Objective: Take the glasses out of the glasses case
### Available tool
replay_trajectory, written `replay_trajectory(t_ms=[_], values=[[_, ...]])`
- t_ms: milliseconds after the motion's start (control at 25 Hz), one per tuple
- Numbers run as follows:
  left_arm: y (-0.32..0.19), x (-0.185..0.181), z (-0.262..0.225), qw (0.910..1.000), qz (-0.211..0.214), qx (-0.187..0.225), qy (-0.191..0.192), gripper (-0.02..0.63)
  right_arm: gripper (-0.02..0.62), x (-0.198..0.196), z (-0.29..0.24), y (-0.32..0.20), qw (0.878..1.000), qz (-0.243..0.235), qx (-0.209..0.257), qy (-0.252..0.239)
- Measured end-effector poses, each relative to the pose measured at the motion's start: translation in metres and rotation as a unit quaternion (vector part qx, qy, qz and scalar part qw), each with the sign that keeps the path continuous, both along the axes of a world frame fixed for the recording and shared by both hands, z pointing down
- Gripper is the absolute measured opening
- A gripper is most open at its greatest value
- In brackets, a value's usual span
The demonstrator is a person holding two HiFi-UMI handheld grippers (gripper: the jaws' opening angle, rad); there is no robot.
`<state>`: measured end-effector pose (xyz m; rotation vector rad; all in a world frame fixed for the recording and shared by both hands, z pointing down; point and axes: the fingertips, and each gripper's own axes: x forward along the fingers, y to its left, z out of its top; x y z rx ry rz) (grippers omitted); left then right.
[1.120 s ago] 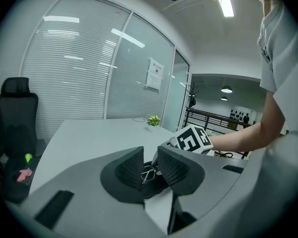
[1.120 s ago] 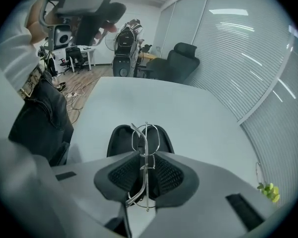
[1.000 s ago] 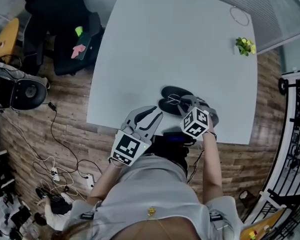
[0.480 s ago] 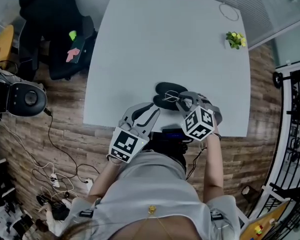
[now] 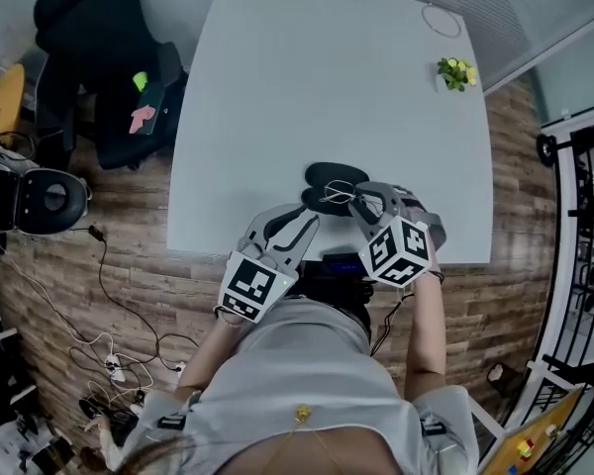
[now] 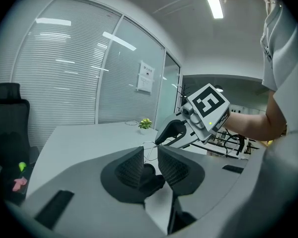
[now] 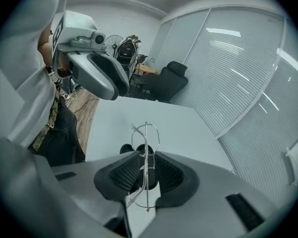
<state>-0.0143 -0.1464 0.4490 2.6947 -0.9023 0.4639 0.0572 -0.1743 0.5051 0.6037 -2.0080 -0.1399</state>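
Observation:
The black glasses case (image 5: 329, 176) lies open near the front edge of the white table (image 5: 327, 87). Thin wire-frame glasses (image 5: 335, 198) hang just above the case. My right gripper (image 5: 359, 203) is shut on them, and in the right gripper view the wire frame (image 7: 147, 157) stands upright between the pads of that gripper (image 7: 146, 170). My left gripper (image 5: 307, 216) reaches the case's near end from the left. In the left gripper view its jaws (image 6: 150, 157) are nearly together with the black case (image 6: 150, 175) pinched between them. The glasses (image 6: 150, 147) show just beyond.
A small potted plant (image 5: 456, 71) and a thin ring (image 5: 438, 20) sit at the table's far right. A black office chair (image 5: 89, 28) stands to the left of the table. Cables (image 5: 109, 295) lie on the wooden floor.
My right gripper has drawn slightly back toward me with the glasses in it. The left gripper and the case have stayed about where they were.

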Motion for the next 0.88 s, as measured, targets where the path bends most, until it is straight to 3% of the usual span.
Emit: replay_trajectory(t_ms=[880], values=[[0.002,-0.011,0.001,0.9999,-0.005,0.003,-0.009,0.104,0.1,-0.005,-0.006,0.01,1.0,-0.01,0.013,0.01]])
